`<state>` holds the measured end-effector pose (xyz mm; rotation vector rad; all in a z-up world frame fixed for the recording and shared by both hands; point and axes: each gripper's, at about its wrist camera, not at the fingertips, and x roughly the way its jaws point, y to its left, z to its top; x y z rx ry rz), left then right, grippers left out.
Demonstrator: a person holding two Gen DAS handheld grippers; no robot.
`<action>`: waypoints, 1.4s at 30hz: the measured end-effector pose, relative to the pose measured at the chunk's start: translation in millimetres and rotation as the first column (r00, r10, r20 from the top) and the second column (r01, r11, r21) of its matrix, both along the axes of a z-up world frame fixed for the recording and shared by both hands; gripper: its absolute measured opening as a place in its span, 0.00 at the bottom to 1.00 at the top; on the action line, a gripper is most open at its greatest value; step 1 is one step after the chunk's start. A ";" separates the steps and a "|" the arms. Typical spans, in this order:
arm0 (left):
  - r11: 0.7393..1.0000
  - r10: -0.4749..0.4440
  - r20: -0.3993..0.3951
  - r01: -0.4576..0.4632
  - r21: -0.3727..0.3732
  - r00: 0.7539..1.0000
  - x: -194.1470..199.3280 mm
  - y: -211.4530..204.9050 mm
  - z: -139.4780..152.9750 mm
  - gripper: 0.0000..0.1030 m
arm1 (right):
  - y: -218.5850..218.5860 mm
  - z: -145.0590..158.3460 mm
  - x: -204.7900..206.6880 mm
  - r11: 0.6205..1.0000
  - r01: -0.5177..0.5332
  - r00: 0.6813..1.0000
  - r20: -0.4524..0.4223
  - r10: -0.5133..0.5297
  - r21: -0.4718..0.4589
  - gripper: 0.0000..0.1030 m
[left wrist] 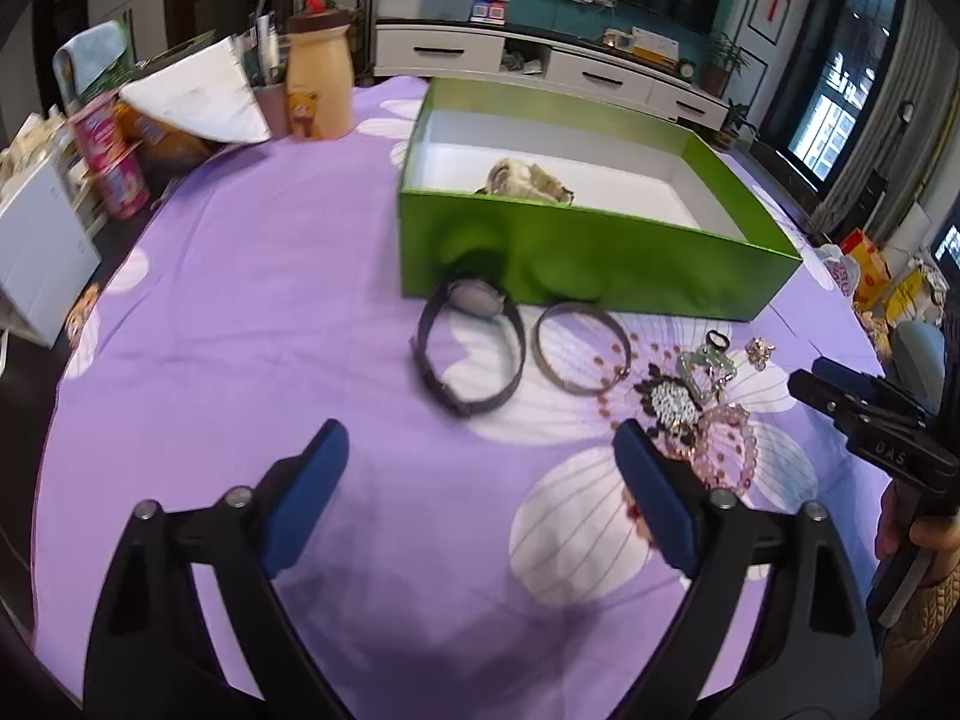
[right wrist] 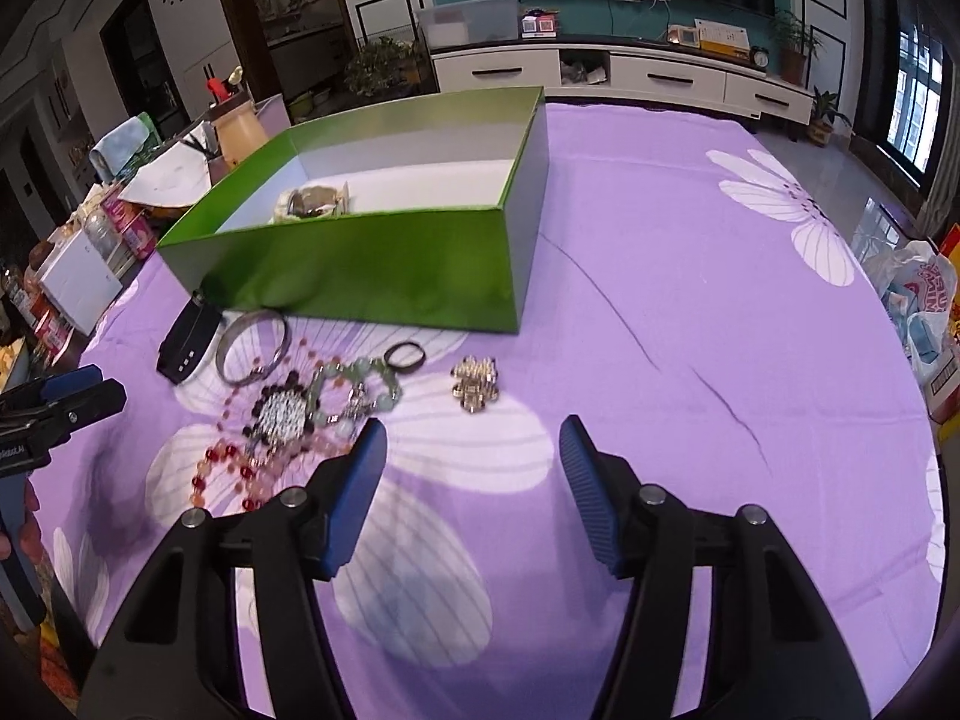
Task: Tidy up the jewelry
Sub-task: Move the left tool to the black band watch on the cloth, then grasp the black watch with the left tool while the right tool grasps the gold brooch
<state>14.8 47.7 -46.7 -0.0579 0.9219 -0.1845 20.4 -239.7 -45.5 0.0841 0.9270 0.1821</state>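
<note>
Currently both my jaws stand open and empty; the gold brooch [right wrist: 475, 384] lies on the tabletop just in front of the green box [right wrist: 384, 264], straight ahead of my right gripper [right wrist: 474, 450], nearer than my left gripper [left wrist: 480, 456]

Both cameras sit close above the purple cloth, each looking forward and steeply down along its own pair of blue-padded fingers toward the green box [left wrist: 594, 252].

The left wrist view meets the box's long front wall, with the jewelry pile [left wrist: 678, 396] in front of the box and off to the right.

The right wrist view stands further right, so the box [right wrist: 372, 276] lies to its upper left (one corner nearest).

Both share the box, the pile [right wrist: 312, 402], and the white TV cabinet [left wrist: 540, 60] behind the box.
</note>
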 end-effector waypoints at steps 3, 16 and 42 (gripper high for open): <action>1.000 -0.024 -0.010 0.024 0.020 1.000 12.3 -8.8 -4.6 0.73 | 1.7 -1.3 9.6 1.000 0.001 1.000 0.003 -0.001 0.026 0.52; 0.990 -0.128 -0.095 0.134 0.051 0.987 52.5 -31.7 -28.4 0.26 | 8.4 -16.0 26.2 1.000 -0.007 1.000 -0.019 0.007 0.020 0.44; 0.990 -0.131 -0.045 0.128 -0.064 0.990 41.0 -19.8 0.1 0.03 | 14.4 5.3 19.0 1.000 -0.025 0.998 0.049 0.026 -0.010 0.19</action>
